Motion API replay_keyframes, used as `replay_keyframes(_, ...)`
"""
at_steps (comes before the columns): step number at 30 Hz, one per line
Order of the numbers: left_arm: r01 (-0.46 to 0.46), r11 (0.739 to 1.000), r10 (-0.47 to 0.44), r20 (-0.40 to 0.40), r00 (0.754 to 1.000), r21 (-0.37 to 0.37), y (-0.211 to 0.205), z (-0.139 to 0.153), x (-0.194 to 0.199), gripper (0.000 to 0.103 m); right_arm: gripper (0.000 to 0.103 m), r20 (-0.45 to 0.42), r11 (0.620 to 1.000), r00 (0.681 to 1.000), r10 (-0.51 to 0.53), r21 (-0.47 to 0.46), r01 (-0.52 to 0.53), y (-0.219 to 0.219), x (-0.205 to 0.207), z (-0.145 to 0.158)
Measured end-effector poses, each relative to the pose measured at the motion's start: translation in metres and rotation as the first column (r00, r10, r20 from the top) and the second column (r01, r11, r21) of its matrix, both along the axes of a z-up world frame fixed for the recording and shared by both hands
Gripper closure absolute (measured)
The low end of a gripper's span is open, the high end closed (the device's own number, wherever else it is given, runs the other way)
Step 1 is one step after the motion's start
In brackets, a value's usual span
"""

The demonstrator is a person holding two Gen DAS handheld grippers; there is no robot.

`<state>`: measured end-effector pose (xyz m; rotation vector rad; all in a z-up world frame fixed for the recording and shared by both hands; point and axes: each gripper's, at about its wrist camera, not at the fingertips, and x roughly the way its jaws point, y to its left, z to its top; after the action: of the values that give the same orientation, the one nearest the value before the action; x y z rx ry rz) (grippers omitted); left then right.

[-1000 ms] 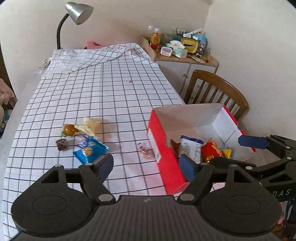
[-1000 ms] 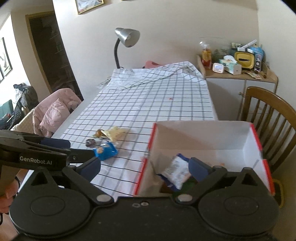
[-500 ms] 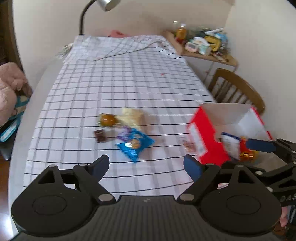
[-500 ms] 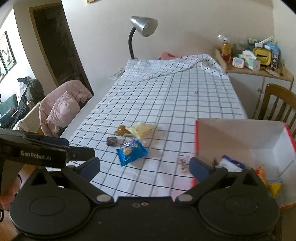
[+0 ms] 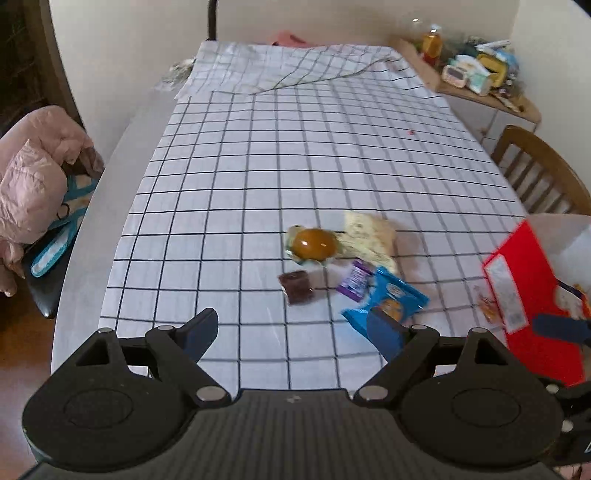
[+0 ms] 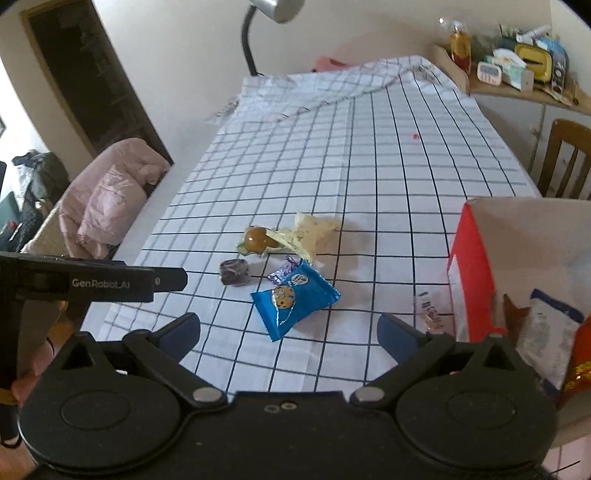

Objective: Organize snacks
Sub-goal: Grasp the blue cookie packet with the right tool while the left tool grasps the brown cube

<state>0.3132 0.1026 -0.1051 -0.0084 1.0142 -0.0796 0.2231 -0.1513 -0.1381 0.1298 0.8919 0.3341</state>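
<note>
- Two hand-held grippers are seen poised over a checked tabletop [image 6: 369,177], both with jaws spread wide and nothing held between them.
- The blue cookie packet [image 6: 295,301] is shown lying flat just ahead of the right hand-held gripper [image 6: 288,328], almost centred between its fingers; its long axis is seen running diagonally, from near-left to far-right.
- From the left hand-held gripper [image 5: 291,330], the same blue cookie packet [image 5: 386,304] is found ahead and to the right, partly covered by that gripper's right finger; the right hand-held gripper is therefore judged the better lined up for a pick.
- Just beyond the packet, a small purple wrapper [image 6: 284,269], a dark wrapped sweet [image 6: 234,271], a round amber snack [image 6: 256,238] and a pale crumpled packet [image 6: 314,230] are seen clustered close together.
- A red-sided box [image 6: 469,273] is pictured to the right of both grippers, with several packets already inside; a small clear-wrapped sweet [image 6: 428,310] lies on the cloth just beside its red wall.
- The room is shown with a wooden chair [image 5: 539,173] and a cluttered side shelf [image 6: 517,81] at the far right, a lamp [image 6: 273,11] at the table's far end, and a pink jacket [image 6: 107,195] to the left.
</note>
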Motion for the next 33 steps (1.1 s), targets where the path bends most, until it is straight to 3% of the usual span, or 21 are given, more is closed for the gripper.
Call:
replay_keyframes(8, -0.085, 0.996, 0.086, -0.089, 0.992, 0.006, 0.006, -0.036, 0.051, 0.015, 0.009, -0.129, 0.987, 0.979, -0.159, -0.016, 0.159, 0.009, 0.052, -0.039)
replay_keyframes(13, -0.159, 0.987, 0.152, -0.158, 0.976, -0.031, 0.015, -0.057, 0.074, 0.015, 0.015, -0.19, 0.976, 0.959, -0.21, 0.013, 0.216, 0.014, 0.073, -0.056)
replay_keyframes(17, -0.176, 0.984, 0.167, -0.178, 0.97, -0.037, 0.013, -0.069, 0.083, 0.016, 0.019, -0.267, 0.959, 0.931, -0.249, 0.065, 0.276, 0.015, 0.087, -0.07)
replay_keyframes(21, -0.17, 0.985, 0.163, -0.179, 0.97, -0.026, 0.01, -0.077, 0.088, 0.016, 0.022, -0.291, 0.956, 0.92, -0.263, 0.051, 0.29, 0.022, 0.096, -0.078)
replay_keyframes(30, -0.16, 0.986, 0.15, -0.186, 0.971, -0.045, 0.007, -0.086, 0.092, 0.036, 0.037, -0.32, 0.95, 0.904, -0.282, 0.036, 0.309, 0.034, 0.103, -0.088)
replay_keyframes(33, -0.159, 0.986, 0.145, -0.192, 0.971, -0.057, 0.005, -0.086, 0.093, 0.052, 0.044, -0.313, 0.952, 0.908, -0.279, 0.037, 0.305, 0.036, 0.101, -0.087)
